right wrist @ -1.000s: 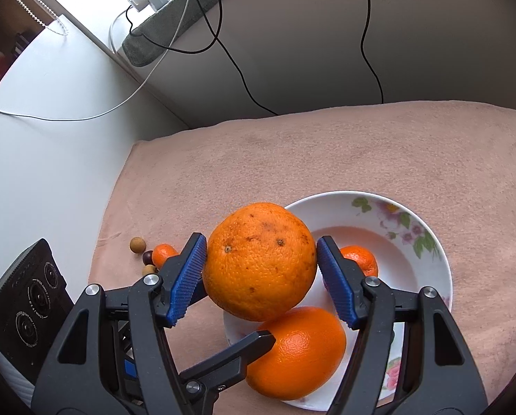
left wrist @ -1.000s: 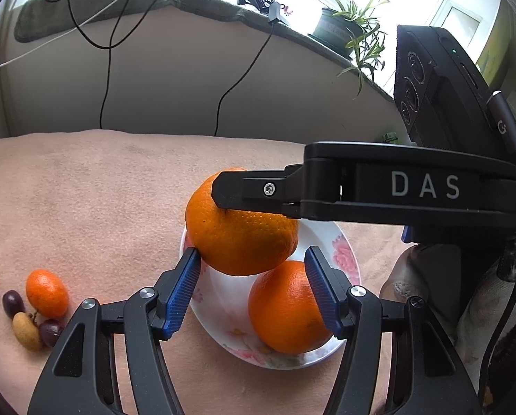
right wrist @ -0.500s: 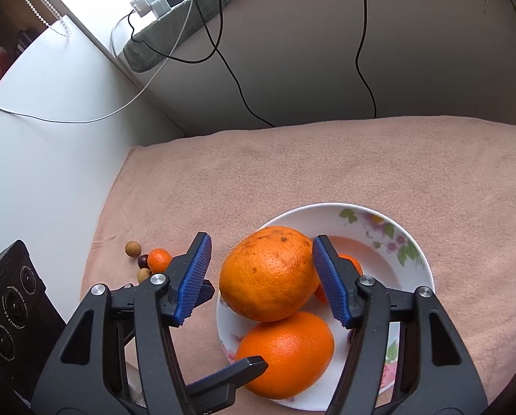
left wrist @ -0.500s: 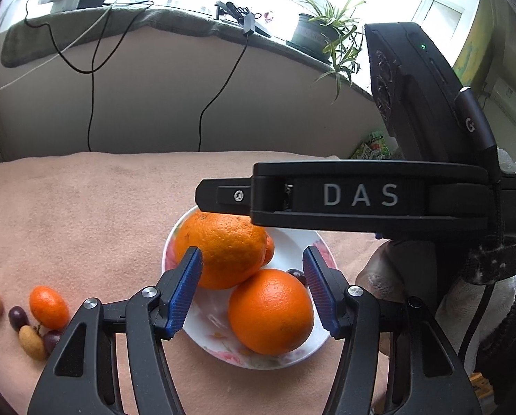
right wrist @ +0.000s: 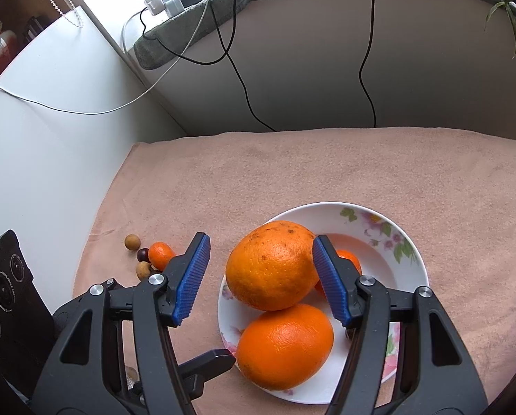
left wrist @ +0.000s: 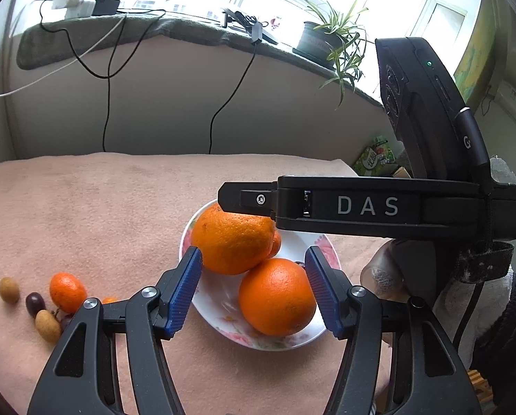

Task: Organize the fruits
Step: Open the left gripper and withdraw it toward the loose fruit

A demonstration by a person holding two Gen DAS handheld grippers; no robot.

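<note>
While both grippers stand spread and empty, two oranges fill the plate (right wrist: 410, 242).
A small fruit (right wrist: 349, 259) is half hidden behind the right gripper (right wrist: 261, 276); the left gripper (left wrist: 254, 290) holds nothing.

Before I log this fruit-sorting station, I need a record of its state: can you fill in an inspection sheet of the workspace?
Surface: pink towel spread flat.
Job's things: flowered plate holds two big oranges, one leaning on the other, and a small orange behind them. On the towel: another small orange, round tan and dark fruits.
Clutter: nothing seen.
Grippers: right gripper over the plate, fingers apart, not pressing the orange between them; left gripper open, empty.
Cables: black and white ones hang from the sill.
Surroundings: potted plant, windows, white cabinet.
</note>
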